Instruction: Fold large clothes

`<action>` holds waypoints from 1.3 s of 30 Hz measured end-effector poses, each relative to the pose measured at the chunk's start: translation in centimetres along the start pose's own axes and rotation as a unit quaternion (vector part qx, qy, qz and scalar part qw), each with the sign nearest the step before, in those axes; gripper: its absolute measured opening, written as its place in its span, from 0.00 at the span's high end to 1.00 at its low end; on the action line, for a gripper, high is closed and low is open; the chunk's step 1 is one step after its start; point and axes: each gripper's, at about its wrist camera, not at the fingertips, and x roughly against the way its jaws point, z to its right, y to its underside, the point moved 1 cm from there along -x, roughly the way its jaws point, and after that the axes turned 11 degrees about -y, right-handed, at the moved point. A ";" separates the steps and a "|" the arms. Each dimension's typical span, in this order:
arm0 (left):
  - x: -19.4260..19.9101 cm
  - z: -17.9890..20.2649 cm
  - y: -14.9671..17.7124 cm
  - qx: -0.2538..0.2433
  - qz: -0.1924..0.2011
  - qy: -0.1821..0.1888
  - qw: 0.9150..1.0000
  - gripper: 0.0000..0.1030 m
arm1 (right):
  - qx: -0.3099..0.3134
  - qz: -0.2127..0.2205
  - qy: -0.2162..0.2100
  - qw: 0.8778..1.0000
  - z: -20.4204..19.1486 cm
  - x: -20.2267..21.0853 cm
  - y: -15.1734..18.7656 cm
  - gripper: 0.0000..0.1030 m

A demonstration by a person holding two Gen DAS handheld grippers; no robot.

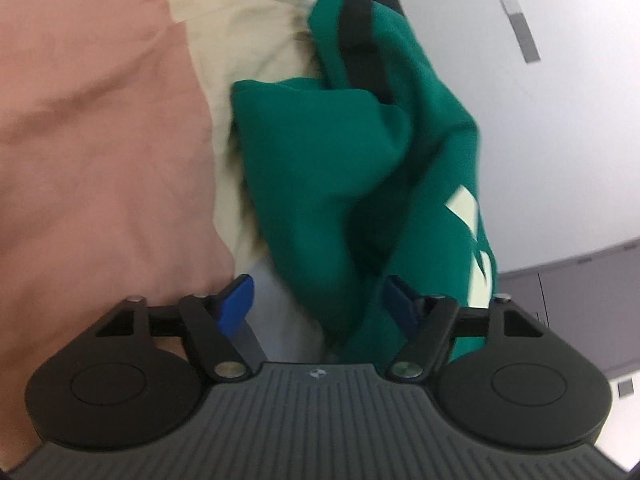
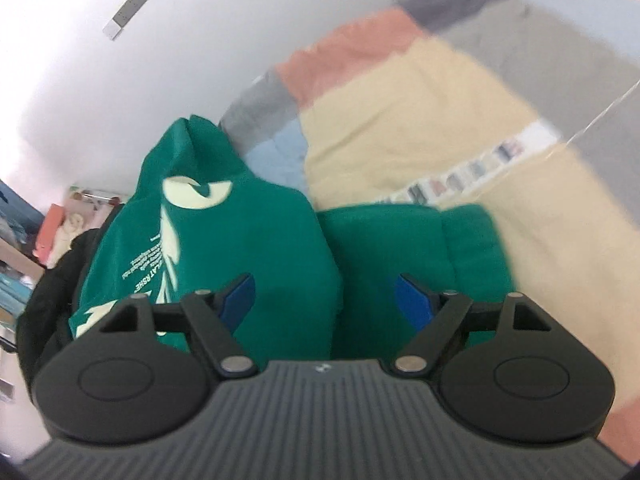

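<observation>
- Left gripper [image 1: 318, 304]: jaws spread wide, nothing clamped; green garment [image 1: 352, 184] bunched between them, 12 to 3 o'clock.
- Right gripper [image 2: 324, 300]: likewise released, same garment [image 2: 256, 248] at 12 o'clock, printed side at 10.
- Garment crumpled over patchwork bedding [image 2: 420, 128].
- Judged: hem/shoulder edges should be found first, pinched w/ both, cloth spread flat before folding.

- Left gripper [image 1: 320, 304]: jaws spread wide, blue fingertips [image 1: 236, 304] well apart, nothing clamped between them.
- Right gripper [image 2: 326, 300]: jaws likewise wide, blue fingertips [image 2: 414, 304] apart, no grip.
</observation>
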 end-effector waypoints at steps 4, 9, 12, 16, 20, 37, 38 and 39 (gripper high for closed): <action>-2.0 0.8 -0.7 0.016 0.006 0.006 1.000 0.43 | -0.046 -0.024 -0.074 0.996 2.8 -2.3 0.4 0.23; -4.7 1.5 -1.4 0.016 0.010 -0.012 1.000 0.66 | -0.038 -0.034 -0.147 0.988 2.7 -4.0 -0.1 0.33; -4.1 1.7 -1.5 0.005 0.021 -0.023 1.000 0.86 | -0.014 -0.055 -0.149 0.987 2.1 -5.2 0.3 0.49; -0.6 2.8 -1.6 -0.007 0.068 -0.001 0.998 0.92 | 0.001 -0.047 -0.160 0.986 1.9 -4.4 -0.3 0.83; 5.4 3.0 -2.4 -0.016 0.147 0.035 0.988 0.94 | 0.050 0.007 -0.199 0.979 0.1 -0.7 -1.4 0.93; 7.7 2.7 -5.3 -0.076 0.254 -0.081 0.961 0.93 | 0.069 0.023 -0.114 0.991 1.3 -1.6 -2.3 0.90; 7.7 2.7 -5.4 -0.078 0.255 -0.085 0.960 0.91 | 0.059 0.021 -0.118 0.991 1.4 -1.8 -2.4 0.89; 7.8 2.2 -5.2 -0.079 0.248 -0.093 0.961 0.81 | 0.046 0.019 -0.122 0.991 1.8 -1.6 -2.3 0.85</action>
